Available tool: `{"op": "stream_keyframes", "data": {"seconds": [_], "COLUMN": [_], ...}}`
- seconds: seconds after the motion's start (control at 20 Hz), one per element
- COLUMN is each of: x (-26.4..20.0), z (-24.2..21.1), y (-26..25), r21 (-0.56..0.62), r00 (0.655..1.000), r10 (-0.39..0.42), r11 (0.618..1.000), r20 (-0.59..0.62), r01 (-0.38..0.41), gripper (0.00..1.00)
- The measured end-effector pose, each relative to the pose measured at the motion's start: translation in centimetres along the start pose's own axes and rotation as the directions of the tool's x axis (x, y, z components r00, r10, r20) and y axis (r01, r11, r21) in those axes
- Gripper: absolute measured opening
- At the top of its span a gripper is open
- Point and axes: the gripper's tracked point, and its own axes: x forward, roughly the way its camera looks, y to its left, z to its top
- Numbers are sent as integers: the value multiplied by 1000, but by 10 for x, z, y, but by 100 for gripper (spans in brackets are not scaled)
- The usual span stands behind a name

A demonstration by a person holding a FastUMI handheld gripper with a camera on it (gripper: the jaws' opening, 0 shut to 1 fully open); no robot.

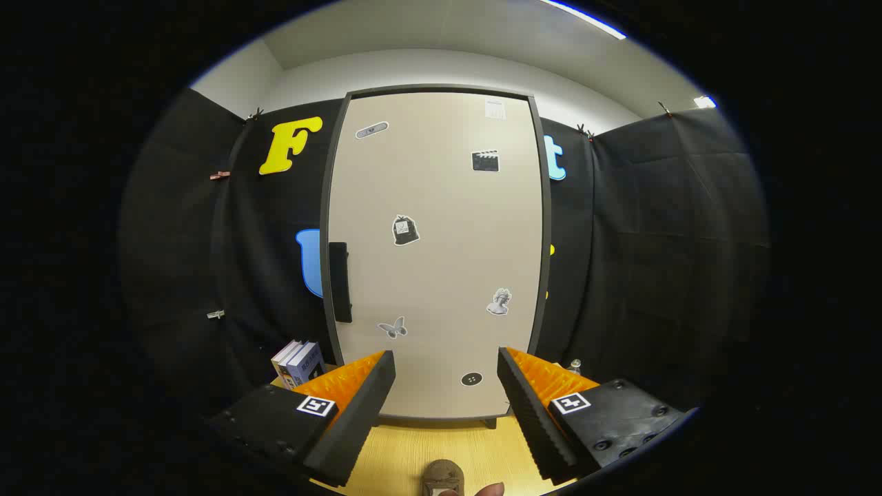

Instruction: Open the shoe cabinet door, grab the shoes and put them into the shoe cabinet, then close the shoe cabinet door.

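Fingers (pixel 386 386) spread wide, holding nothing, before the shut, sticker-dotted beige shoe cabinet door (pixel 434 255).

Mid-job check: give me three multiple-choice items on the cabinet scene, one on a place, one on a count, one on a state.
1. The handle sits on which part of the shoe cabinet door?
A. left edge B. right edge C. top edge
2. How many books stand left of the cabinet?
A. none B. a few C. a dozen
3. The gripper is:
A. shut on the handle B. open, short of the door C. shut on a shoe

Answers: 1 A, the dark handle lies along the left edge. 2 B, a few spines show. 3 B, fingers spread, nothing between them.
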Motion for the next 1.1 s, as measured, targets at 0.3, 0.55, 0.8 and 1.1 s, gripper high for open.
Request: {"op": "stream_keyframes", "data": {"seconds": [0.3, 0.55, 0.8, 1.1], "x": [0, 1, 2, 1], "z": [1, 0, 1, 3], "y": [0, 0, 1, 6], "r21": [-1, -2, -5, 13], "r00": [1000, 1000, 1000, 998], "r10": [2, -6, -2, 54], "r11": [1000, 1000, 1000, 998], "r20": [6, 5, 5, 29], "r01": [-2, 6, 2, -54], "gripper": [98, 98, 98, 98]}}
